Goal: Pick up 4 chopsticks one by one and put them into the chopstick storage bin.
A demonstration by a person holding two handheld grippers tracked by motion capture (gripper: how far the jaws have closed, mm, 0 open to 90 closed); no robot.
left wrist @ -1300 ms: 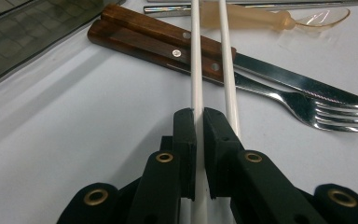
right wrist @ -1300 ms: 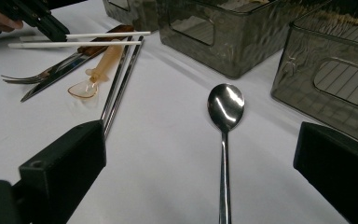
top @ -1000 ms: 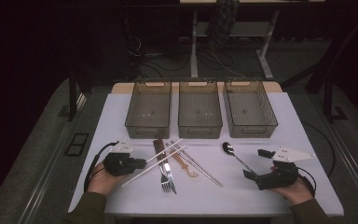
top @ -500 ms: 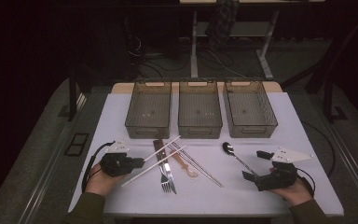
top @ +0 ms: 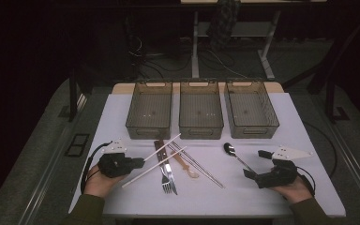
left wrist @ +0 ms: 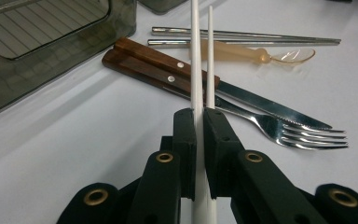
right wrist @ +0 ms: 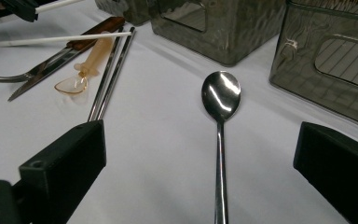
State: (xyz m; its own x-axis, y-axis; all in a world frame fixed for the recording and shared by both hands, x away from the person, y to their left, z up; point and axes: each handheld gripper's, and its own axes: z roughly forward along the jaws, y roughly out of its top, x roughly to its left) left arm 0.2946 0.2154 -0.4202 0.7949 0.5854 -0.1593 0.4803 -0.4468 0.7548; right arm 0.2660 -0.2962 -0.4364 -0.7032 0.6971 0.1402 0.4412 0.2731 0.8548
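Left gripper (left wrist: 199,122) pinches the white chopsticks (left wrist: 200,56) near one end, low centre of the frame; light, stiff, slick sticks, so they may swivel. Right gripper (right wrist: 200,163) gapes wide around the steel spoon (right wrist: 220,100); its thin handle suits a grab.

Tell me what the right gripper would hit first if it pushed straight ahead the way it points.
Probably the shiny metal spoon, lying between the open right gripper jaws; beyond its bowl stand the smoky translucent plastic bins. Depth is uncertain.

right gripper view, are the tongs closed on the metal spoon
No, the right tongs stand wide open, with the metal spoon lying untouched on the table between them.
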